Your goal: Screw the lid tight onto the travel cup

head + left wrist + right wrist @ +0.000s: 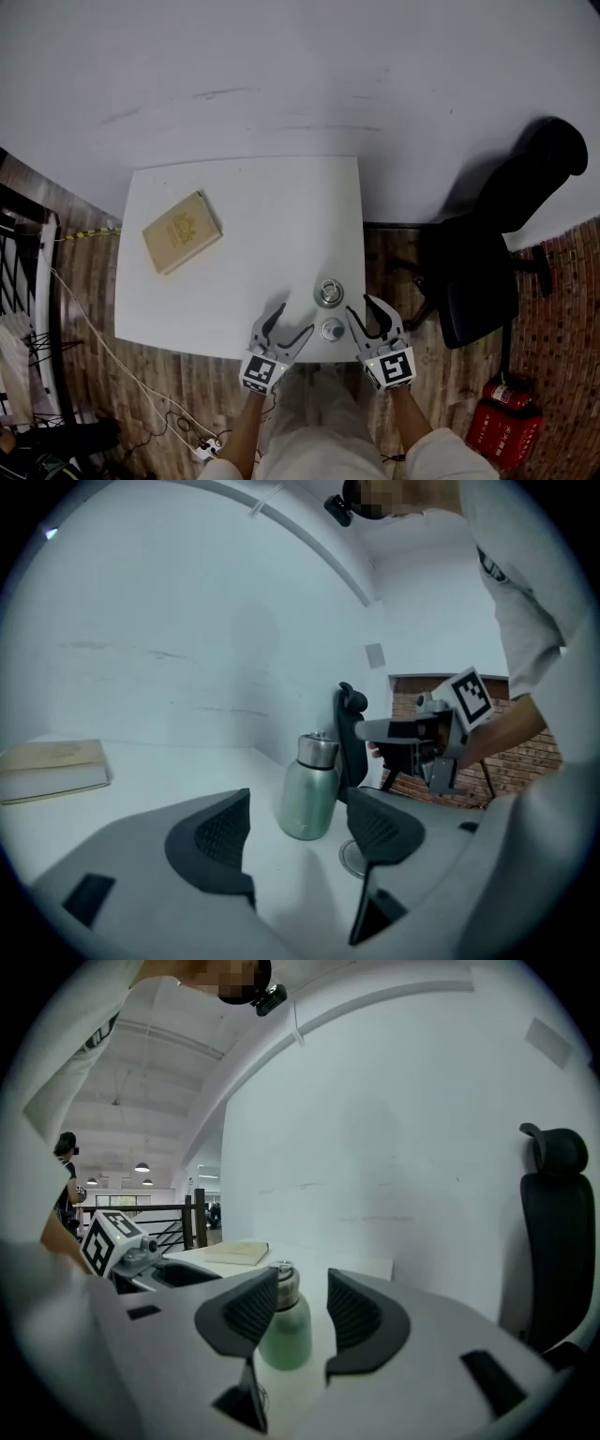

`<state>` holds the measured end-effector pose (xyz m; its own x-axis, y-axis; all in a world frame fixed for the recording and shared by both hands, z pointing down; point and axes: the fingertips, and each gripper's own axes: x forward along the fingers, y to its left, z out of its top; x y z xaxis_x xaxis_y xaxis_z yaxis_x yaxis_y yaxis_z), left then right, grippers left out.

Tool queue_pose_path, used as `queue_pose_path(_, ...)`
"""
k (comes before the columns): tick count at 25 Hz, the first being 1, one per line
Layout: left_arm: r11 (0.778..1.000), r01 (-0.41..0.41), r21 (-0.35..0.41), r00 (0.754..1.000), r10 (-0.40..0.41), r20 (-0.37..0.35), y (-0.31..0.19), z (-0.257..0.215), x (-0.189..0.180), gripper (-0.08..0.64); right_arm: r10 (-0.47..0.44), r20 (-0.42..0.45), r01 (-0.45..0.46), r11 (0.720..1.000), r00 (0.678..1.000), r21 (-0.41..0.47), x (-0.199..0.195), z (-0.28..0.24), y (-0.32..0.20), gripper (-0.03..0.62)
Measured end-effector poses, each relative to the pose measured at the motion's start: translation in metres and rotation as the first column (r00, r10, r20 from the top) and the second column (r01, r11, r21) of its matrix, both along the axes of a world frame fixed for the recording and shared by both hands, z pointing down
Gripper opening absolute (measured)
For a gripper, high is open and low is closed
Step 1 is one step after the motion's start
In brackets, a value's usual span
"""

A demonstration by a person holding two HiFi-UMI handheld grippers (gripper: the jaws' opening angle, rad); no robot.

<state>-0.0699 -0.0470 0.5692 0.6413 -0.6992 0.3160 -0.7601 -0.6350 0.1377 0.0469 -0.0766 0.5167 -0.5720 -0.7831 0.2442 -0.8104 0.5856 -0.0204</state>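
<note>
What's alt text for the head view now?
From above, the open left gripper and right gripper flank a loose lid at a white table's near edge, the travel cup just beyond it. A tan book lies further left; a black office chair stands at right.

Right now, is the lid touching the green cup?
Apart. The head view shows the lid lying beside the travel cup, with a strip of white table showing between them.
</note>
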Motion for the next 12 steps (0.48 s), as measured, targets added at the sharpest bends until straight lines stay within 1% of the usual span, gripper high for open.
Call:
queue_pose_path(1,1.000,0.011,0.004,1.000,-0.011,-0.001,0.002,-0.004,-0.006,0.301,0.015,0.000,-0.015,1.000,1.000,-0.002,0.005,-0.001,0.003,0.143)
queue_pose_path(3,0.999,0.029,0.018,1.000,-0.029,0.004,0.006,-0.016,-0.015,0.199,0.050,0.004,-0.050,0.999,0.999,-0.015,0.016,-0.004,0.009,0.095)
queue_pose_path(4,0.999,0.036,0.024,0.999,-0.036,0.005,0.008,-0.023,-0.019,0.160,0.065,-0.001,-0.065,0.998,0.998,-0.022,0.021,-0.006,0.012,0.073)
queue_pose_path(5,0.999,0.043,0.029,0.999,-0.043,-0.001,0.010,-0.029,-0.023,0.119,0.078,-0.006,-0.078,0.997,0.997,-0.028,0.026,-0.009,0.015,0.033)
queue_pose_path(7,0.997,0.065,0.030,0.998,-0.064,-0.022,0.015,-0.040,-0.031,0.054,0.098,-0.004,-0.098,0.994,0.995,-0.042,0.035,-0.013,0.021,0.000)
queue_pose_path(8,0.997,0.077,0.028,0.997,-0.077,-0.025,0.017,-0.046,-0.035,0.026,0.107,0.001,-0.107,0.993,0.994,-0.049,0.039,-0.015,0.024,0.000)
queue_pose_path(10,0.995,0.100,0.026,0.995,-0.100,-0.015,0.020,-0.055,-0.042,0.008,0.127,0.005,-0.126,0.990,0.992,-0.059,0.048,-0.019,0.030,0.000)
queue_pose_path(12,0.992,0.120,0.030,0.993,-0.120,-0.004,0.021,-0.065,-0.049,0.008,0.148,0.006,-0.147,0.987,0.989,-0.067,0.055,-0.025,0.032,0.000)
